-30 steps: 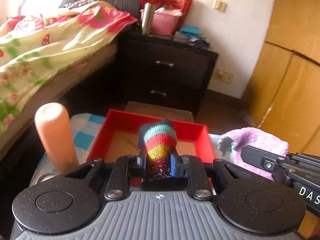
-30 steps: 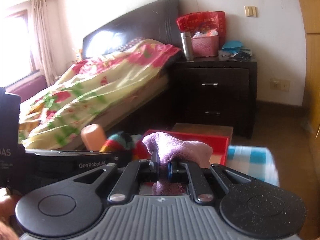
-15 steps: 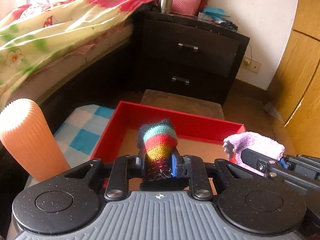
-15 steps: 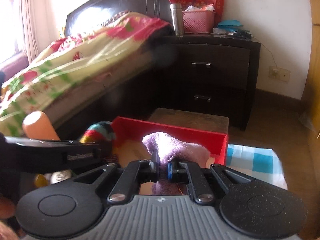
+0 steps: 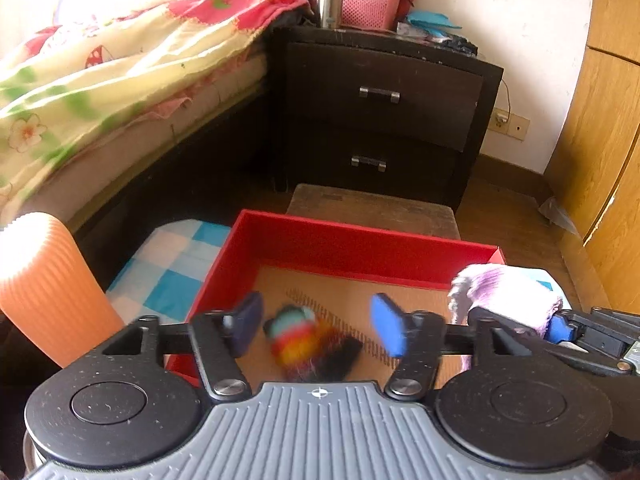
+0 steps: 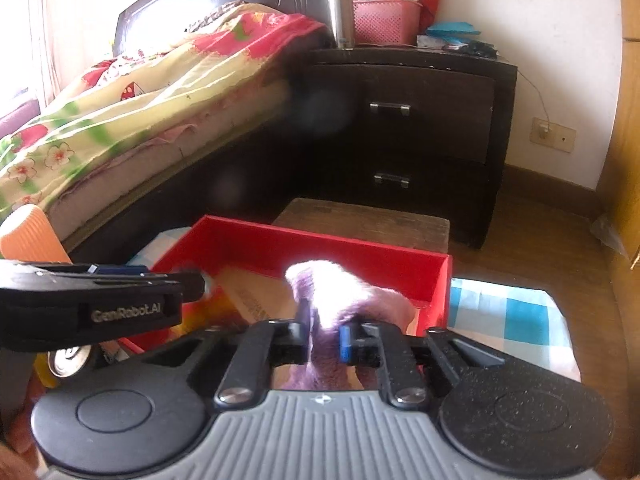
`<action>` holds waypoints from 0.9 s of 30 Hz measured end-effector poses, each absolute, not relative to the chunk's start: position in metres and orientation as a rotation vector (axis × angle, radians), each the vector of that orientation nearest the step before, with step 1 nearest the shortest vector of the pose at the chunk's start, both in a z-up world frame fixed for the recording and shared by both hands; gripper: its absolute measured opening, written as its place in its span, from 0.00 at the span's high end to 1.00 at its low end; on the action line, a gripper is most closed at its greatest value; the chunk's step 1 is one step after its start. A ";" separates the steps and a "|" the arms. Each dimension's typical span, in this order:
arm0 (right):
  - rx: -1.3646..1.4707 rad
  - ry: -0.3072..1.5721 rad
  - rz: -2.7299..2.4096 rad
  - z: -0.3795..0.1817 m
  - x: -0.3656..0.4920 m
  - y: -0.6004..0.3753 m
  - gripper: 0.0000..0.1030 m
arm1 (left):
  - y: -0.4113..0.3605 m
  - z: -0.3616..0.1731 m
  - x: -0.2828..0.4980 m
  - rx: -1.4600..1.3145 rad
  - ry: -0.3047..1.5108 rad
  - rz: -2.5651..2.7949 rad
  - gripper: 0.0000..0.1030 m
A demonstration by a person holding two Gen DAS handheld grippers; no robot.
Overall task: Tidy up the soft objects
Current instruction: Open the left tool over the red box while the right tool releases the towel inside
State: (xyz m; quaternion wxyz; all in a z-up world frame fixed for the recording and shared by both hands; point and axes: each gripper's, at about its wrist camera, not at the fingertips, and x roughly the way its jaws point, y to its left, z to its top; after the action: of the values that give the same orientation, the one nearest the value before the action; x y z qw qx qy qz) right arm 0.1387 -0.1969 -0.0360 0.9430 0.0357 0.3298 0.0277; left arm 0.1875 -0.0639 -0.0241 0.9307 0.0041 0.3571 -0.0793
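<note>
Both soft things look blurred: my left hand-held gripper [image 5: 316, 330] has just spread, striped sock [image 5: 298, 340] loose over red box [image 5: 360, 246]; right hand-held gripper [image 6: 325, 338] pinches purple cloth [image 6: 344, 296].

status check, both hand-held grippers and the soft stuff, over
Left hand-held gripper just opened, striped sock blurred between its pads over the red box. Right hand-held gripper pinching purple cloth, jaws starting to open. Nothing blocking.

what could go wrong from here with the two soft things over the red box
1. The striped sock, blurred between the left gripper's just-opened fingers, may snag or bounce instead of settling in the red box.
2. The purple cloth, pinched by the right gripper near the box's right wall, could drape over it when released.
</note>
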 end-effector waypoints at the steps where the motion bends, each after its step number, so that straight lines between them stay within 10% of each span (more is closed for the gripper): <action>1: 0.070 0.673 0.053 -0.036 0.138 -0.197 0.91 | -0.064 -0.023 0.186 0.009 0.726 -0.164 0.36; 27: 0.003 0.639 0.030 -0.010 0.089 -0.192 0.78 | -0.065 0.003 0.132 0.064 0.681 -0.223 0.21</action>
State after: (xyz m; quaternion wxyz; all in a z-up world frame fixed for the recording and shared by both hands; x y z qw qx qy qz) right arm 0.0890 -0.1922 -0.0098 0.9493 0.0015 0.3139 0.0149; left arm 0.1323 -0.0645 0.0027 0.9360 0.0312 0.3331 -0.1092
